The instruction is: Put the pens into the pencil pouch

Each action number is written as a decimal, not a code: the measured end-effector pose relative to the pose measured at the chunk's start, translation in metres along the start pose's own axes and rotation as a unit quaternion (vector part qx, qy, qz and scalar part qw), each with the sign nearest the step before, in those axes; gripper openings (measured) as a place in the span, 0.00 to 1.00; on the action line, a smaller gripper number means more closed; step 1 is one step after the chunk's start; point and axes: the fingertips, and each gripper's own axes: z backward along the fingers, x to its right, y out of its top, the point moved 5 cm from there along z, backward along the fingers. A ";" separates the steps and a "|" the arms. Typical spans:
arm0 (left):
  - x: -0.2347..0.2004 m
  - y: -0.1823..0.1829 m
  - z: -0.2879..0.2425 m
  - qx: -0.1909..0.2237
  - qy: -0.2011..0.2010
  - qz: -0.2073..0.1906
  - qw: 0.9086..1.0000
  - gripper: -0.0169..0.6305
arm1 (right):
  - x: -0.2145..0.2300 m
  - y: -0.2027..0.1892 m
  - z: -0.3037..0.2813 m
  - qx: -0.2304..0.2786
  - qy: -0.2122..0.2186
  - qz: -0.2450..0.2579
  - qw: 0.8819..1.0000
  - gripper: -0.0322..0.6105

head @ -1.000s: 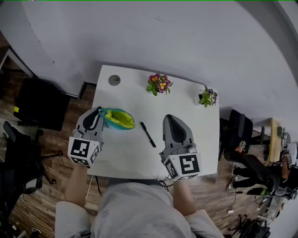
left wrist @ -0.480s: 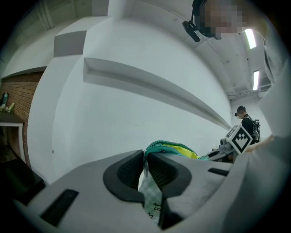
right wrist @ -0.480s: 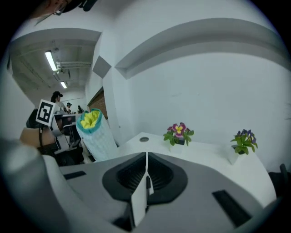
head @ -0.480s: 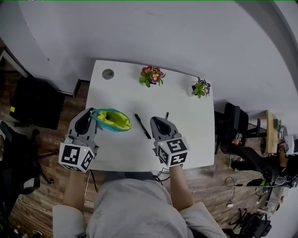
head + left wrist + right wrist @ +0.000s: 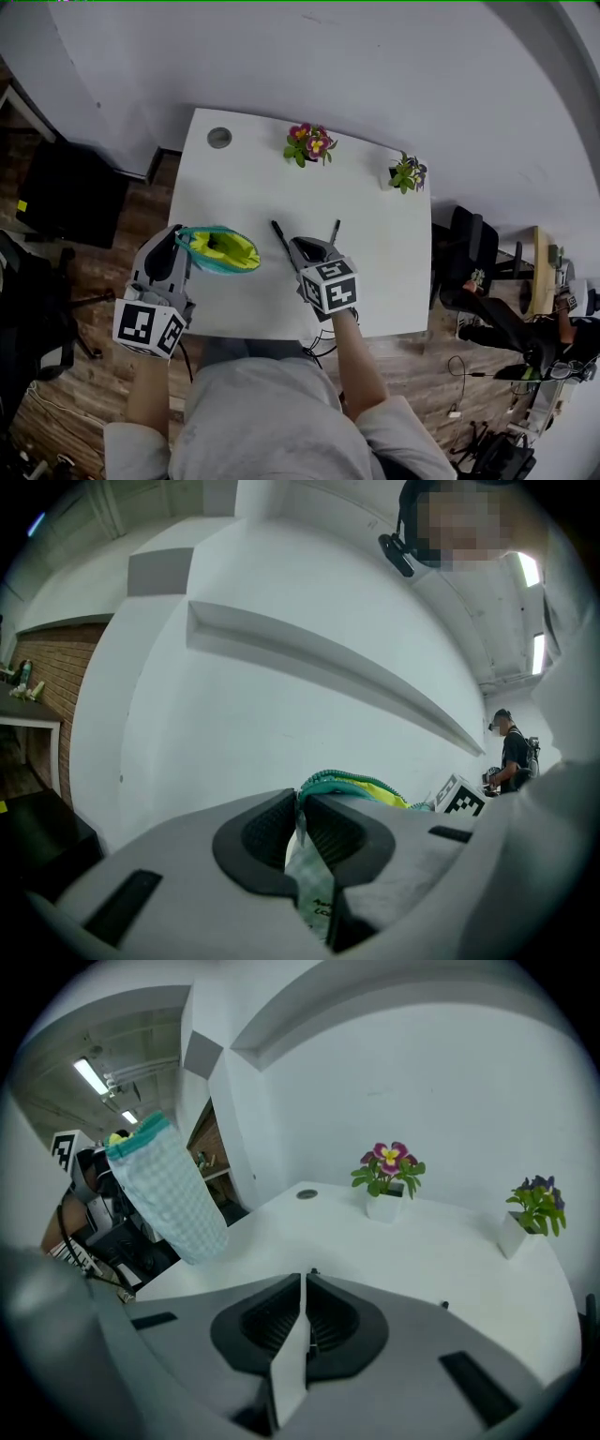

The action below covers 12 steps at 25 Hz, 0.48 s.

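Starting big: white table (image 5: 234, 178). Left gripper (image 5: 180, 236) is at the tabletop's left edge, jaws pinching the rim of the pouch (image 5: 221, 251). The pouch hangs clear of the tabletop with its mouth open, showing a teal zip and yellow-green lining. Right gripper (image 5: 296, 246) is near the front edge, about centre, tilted down, jaws pressed together with nothing seen between them. Two potted plants sit along the back edge, one mid-edge (image 5: 309, 145), one toward the right corner (image 5: 408, 173). Two black pens lie on the tabletop. One pen (image 5: 277, 232) pokes out from under the right gripper on its left, the other pen (image 5: 334, 229) on its right, the rest of both hidden.
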 end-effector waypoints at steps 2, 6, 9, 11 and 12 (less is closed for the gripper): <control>0.000 0.000 0.003 0.001 0.004 0.002 1.000 0.11 | 0.000 -0.004 -0.011 -0.028 0.007 0.008 1.000 0.10; -0.001 -0.001 0.006 0.001 0.012 0.007 1.000 0.11 | 0.003 -0.008 -0.035 -0.078 0.011 0.031 0.996 0.10; -0.002 -0.004 0.006 -0.003 0.017 0.010 1.000 0.11 | 0.006 -0.006 -0.051 -0.102 0.010 0.045 0.994 0.10; -0.004 -0.005 0.007 -0.005 0.021 0.011 1.000 0.11 | 0.009 -0.003 -0.061 -0.115 0.010 0.051 0.992 0.14; -0.005 -0.006 0.007 -0.005 0.024 0.012 1.000 0.11 | 0.010 -0.002 -0.066 -0.122 0.012 0.054 0.991 0.19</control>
